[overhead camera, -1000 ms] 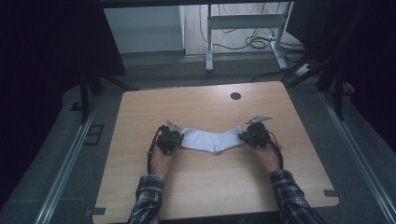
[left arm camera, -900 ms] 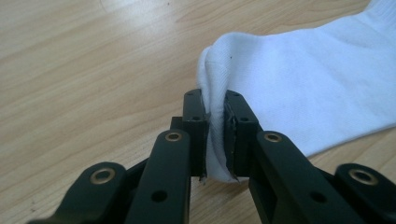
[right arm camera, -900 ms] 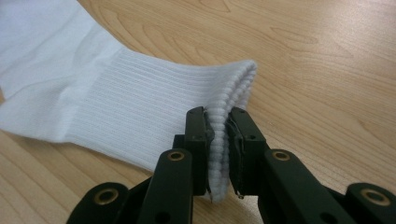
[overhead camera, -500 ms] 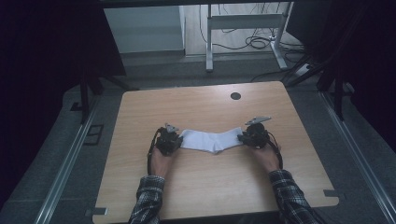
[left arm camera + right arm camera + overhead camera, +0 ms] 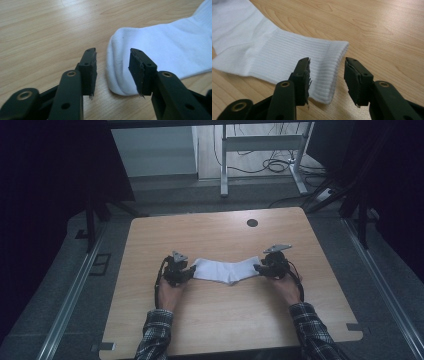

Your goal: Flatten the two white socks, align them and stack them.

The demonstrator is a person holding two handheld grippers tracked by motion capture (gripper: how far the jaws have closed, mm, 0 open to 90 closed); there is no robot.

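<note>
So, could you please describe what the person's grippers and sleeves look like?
Both the left gripper and right gripper are black, each with two flat-padded jaws with brass-coloured rivets, a grey three-cornered plate on top and a black trailing cable. The sleeves are dark plaid.

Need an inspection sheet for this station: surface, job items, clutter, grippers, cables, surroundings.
Surface: wooden table, bare wood, round dark hole near the far edge.
Job's things: white sock lying flat between the two grippers, toe end toward the left one, ribbed cuff toward the right one.
Clutter: nothing seen.
Grippers: left gripper open, jaws have just been opening, toe end between them, pads clear of it. Right gripper open, jaws have just been opening, cuff edge between them, not pinched.
Cables: black cable trailing from the left gripper; loose cables on the floor beyond the table.
Surroundings: metal frame legs behind the table, dark curtains at the sides.
</note>
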